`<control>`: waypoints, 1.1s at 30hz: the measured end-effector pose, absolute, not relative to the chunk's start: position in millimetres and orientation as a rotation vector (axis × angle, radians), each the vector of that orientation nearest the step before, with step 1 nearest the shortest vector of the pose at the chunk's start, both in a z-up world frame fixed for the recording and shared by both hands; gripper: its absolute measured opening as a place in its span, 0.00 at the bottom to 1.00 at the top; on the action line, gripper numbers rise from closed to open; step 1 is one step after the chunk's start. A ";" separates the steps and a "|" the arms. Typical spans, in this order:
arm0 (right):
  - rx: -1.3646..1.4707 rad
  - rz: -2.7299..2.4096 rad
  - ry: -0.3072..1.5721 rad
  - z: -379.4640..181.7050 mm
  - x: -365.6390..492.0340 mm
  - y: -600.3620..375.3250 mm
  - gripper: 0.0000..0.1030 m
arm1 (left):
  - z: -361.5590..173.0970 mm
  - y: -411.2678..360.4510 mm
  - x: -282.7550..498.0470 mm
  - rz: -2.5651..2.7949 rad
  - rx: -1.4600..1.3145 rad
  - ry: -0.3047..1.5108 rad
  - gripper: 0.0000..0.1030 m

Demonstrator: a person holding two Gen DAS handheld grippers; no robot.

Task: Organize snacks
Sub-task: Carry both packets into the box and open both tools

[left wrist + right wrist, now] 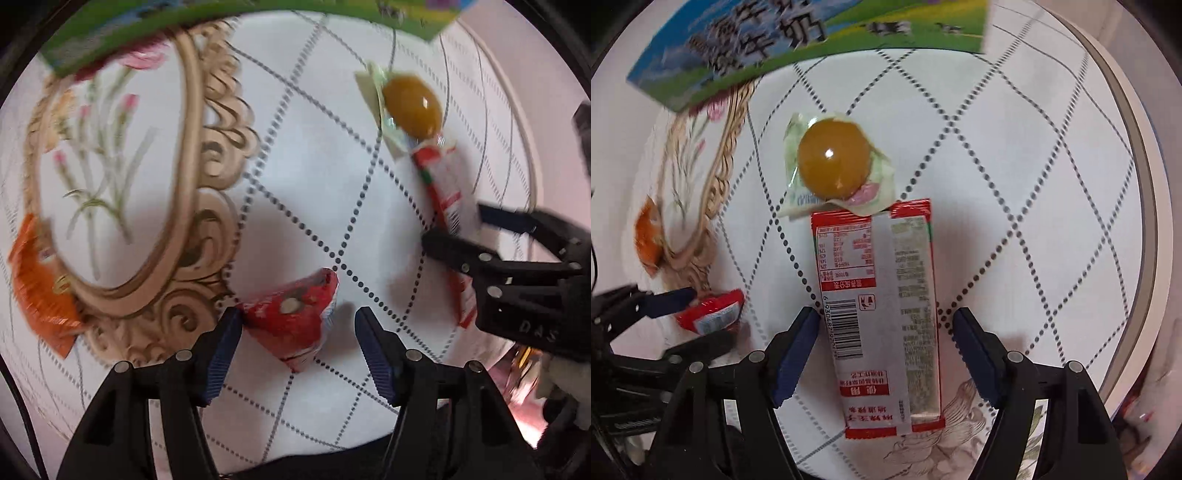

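A small red snack packet [295,321] lies on the table between the open fingers of my left gripper [297,339]; it also shows in the right wrist view [711,314]. A long red and silver snack pouch [882,314] lies flat between the open fingers of my right gripper [884,332]; in the left wrist view the pouch [441,184] sits under that gripper [458,229]. A wrapped brown egg-shaped snack [833,162] touches the pouch's far end, also seen in the left wrist view [412,105]. An orange packet [40,280] lies at the left, also in the right wrist view [648,236].
A green and blue milk carton box [812,40] stands at the far side, also in the left wrist view [240,18]. The round table has a white dotted-grid cloth [1015,184] with a floral medallion print [110,177]. The table's rim [1137,177] curves at the right.
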State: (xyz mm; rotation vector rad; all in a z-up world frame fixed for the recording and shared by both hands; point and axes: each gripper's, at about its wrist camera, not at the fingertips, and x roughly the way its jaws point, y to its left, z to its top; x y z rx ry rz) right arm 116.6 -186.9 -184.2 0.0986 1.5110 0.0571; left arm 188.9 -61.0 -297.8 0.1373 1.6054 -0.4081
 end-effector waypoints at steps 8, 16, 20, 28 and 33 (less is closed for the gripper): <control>0.021 0.038 1.450 -180.9 119.7 -151.8 0.54 | -292.8 -53.6 205.9 -0.300 0.045 1.562 0.44; 0.186 0.045 1.419 -153.3 114.7 -173.1 0.50 | -248.6 -48.5 219.6 -0.315 0.003 1.508 0.40; 0.224 0.059 1.368 -127.7 117.2 -179.6 0.50 | -224.1 -51.1 235.2 -0.355 -0.012 1.474 0.40; 0.331 0.108 1.250 -60.4 120.6 -214.1 0.49 | -156.3 -44.0 262.4 -0.457 -0.109 1.368 0.39; 0.368 0.126 1.141 -12.3 160.7 -219.2 0.49 | -108.1 -45.9 299.5 -0.489 -0.123 1.298 0.39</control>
